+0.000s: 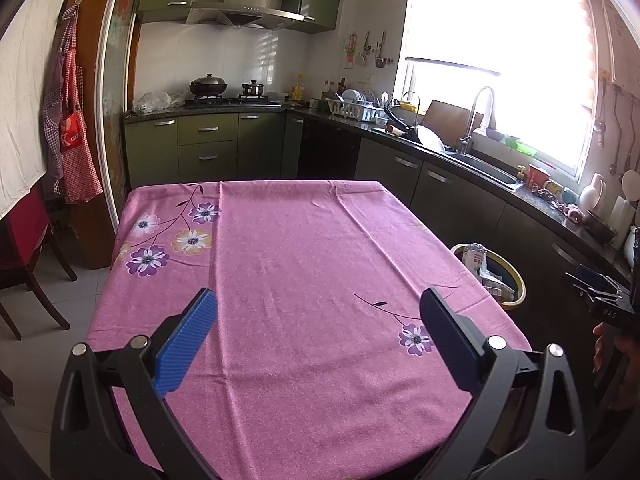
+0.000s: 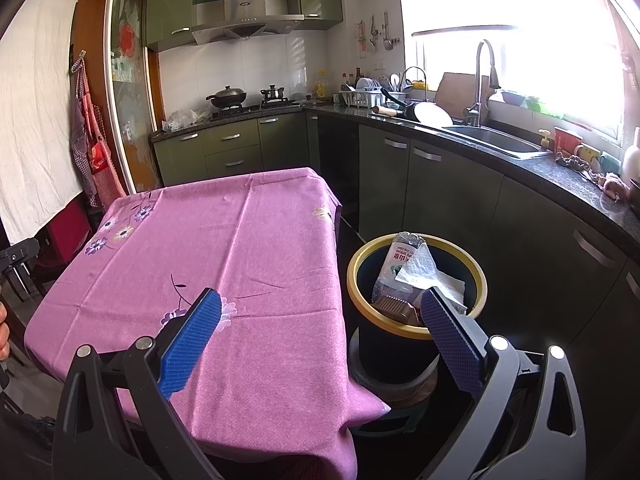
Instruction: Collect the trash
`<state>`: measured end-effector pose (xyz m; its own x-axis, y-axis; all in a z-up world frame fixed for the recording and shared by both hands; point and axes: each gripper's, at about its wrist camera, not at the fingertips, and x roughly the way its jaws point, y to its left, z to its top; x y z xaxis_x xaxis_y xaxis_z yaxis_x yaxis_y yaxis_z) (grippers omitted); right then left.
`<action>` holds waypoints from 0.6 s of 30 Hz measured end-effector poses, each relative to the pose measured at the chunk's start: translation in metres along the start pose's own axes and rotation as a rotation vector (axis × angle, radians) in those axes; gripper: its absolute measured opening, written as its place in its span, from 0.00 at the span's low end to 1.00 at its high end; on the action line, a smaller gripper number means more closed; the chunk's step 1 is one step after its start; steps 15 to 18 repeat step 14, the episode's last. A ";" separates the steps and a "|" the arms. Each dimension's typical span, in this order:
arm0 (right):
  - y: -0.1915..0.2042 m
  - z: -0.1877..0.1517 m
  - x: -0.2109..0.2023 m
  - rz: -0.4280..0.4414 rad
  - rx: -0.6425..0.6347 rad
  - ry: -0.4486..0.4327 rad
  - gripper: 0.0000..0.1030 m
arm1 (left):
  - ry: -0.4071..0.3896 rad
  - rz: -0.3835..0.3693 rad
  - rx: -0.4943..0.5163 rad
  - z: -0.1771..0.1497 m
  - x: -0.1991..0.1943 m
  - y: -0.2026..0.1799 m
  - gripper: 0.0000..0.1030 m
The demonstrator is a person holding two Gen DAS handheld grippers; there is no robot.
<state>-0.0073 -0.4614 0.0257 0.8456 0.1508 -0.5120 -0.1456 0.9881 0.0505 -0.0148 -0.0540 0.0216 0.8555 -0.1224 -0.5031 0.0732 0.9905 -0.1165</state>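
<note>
my left gripper [image 1: 316, 316] sits with jaws wide apart, nothing between them, above the pink flowered cloth on the worktop [image 1: 304, 248]. my right gripper [image 2: 320, 320] is likewise spread and empty, at the worktop's right edge. just beside that edge stands the yellow-rimmed bin [image 2: 478, 280], raised on a low stool [image 2: 394, 386]. inside it: a printed plastic bag [image 2: 394, 264], a crumpled white tissue [image 2: 424, 270] and a brown piece [image 2: 394, 307].

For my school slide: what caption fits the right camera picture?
Open right gripper above a bin full of trash, beside a pink table.
</note>
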 end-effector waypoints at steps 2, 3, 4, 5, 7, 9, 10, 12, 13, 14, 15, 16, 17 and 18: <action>-0.002 0.002 0.001 0.001 0.000 0.003 0.95 | 0.001 0.006 0.007 -0.001 0.002 0.000 0.94; -0.001 0.001 0.002 0.001 0.000 0.004 0.95 | 0.005 0.010 0.010 -0.001 0.004 0.000 0.94; -0.001 0.001 0.003 0.001 0.000 0.005 0.96 | 0.009 0.012 0.011 -0.001 0.005 0.000 0.94; -0.002 0.003 0.003 0.002 0.000 0.007 0.95 | 0.013 0.014 0.013 -0.001 0.006 0.001 0.94; -0.002 0.004 0.005 0.003 -0.002 0.008 0.95 | 0.022 0.032 0.019 0.000 0.009 0.002 0.94; 0.000 0.006 0.008 0.005 -0.009 0.010 0.96 | 0.042 0.057 0.022 0.002 0.015 0.005 0.94; 0.000 0.008 0.010 0.008 -0.012 0.010 0.96 | 0.051 0.063 0.019 0.004 0.018 0.008 0.94; 0.002 0.014 0.015 0.021 -0.020 0.015 0.96 | 0.065 0.064 0.002 0.008 0.026 0.018 0.94; 0.003 0.018 0.019 0.028 -0.026 0.018 0.96 | 0.067 0.066 -0.010 0.011 0.031 0.024 0.94; 0.004 0.022 0.024 0.034 -0.033 0.022 0.96 | 0.071 0.073 -0.023 0.015 0.037 0.031 0.94; 0.004 0.022 0.024 0.034 -0.033 0.022 0.96 | 0.071 0.073 -0.023 0.015 0.037 0.031 0.94; 0.004 0.022 0.024 0.034 -0.033 0.022 0.96 | 0.071 0.073 -0.023 0.015 0.037 0.031 0.94; 0.004 0.022 0.024 0.034 -0.033 0.022 0.96 | 0.071 0.073 -0.023 0.015 0.037 0.031 0.94; 0.004 0.022 0.024 0.034 -0.033 0.022 0.96 | 0.071 0.073 -0.023 0.015 0.037 0.031 0.94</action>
